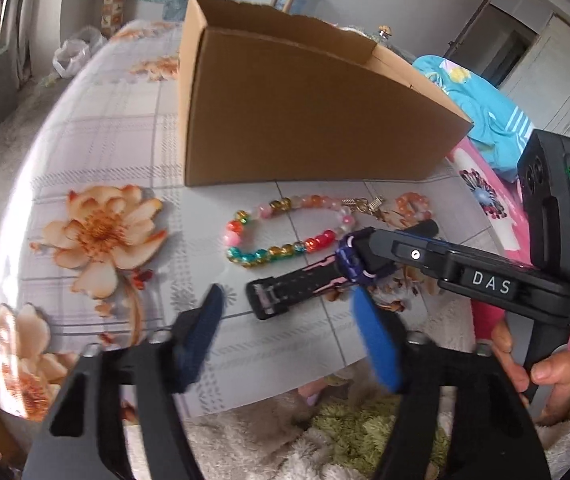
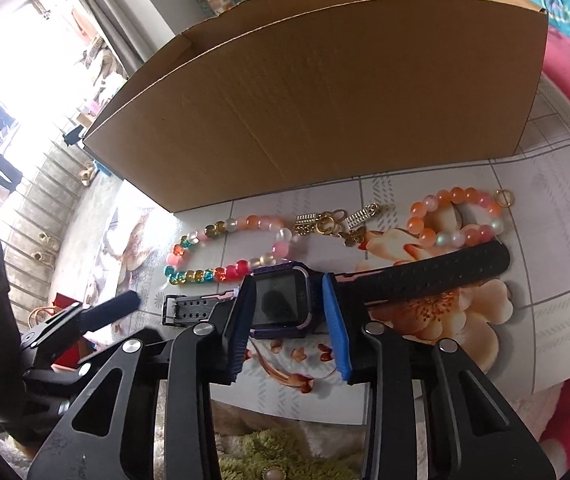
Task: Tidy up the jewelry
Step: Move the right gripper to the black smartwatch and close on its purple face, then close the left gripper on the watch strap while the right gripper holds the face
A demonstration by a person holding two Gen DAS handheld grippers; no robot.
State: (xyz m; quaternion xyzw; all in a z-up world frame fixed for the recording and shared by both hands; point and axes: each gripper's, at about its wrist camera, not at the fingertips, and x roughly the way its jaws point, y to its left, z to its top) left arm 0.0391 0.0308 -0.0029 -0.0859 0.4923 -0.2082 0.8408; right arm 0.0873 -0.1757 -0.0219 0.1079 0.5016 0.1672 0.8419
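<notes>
A purple-cased watch [image 2: 281, 300] with a black strap [image 2: 425, 272] lies on the floral tablecloth [image 1: 101, 140], in front of an open cardboard box [image 1: 305, 120]. My right gripper [image 2: 288, 282] is shut on the watch case, one blue pad against each side. My left gripper [image 1: 287, 294] is open just short of the strap's buckle end [image 1: 269, 296] and touches nothing. Between watch and box lie a multicoloured bead bracelet [image 2: 225, 252] and, further right, an orange bead bracelet [image 2: 457, 216]. Gold clasps and a butterfly charm [image 2: 337, 220] lie between the two bracelets.
Blue clothing [image 1: 473, 100] and pink fabric [image 2: 565, 92] are heaped to the right of the box. A hand [image 1: 545, 380] holds the right gripper's handle. A green fluffy mat [image 1: 365, 432] lies below the table's near edge. A plastic bag [image 1: 73, 52] sits at the far left.
</notes>
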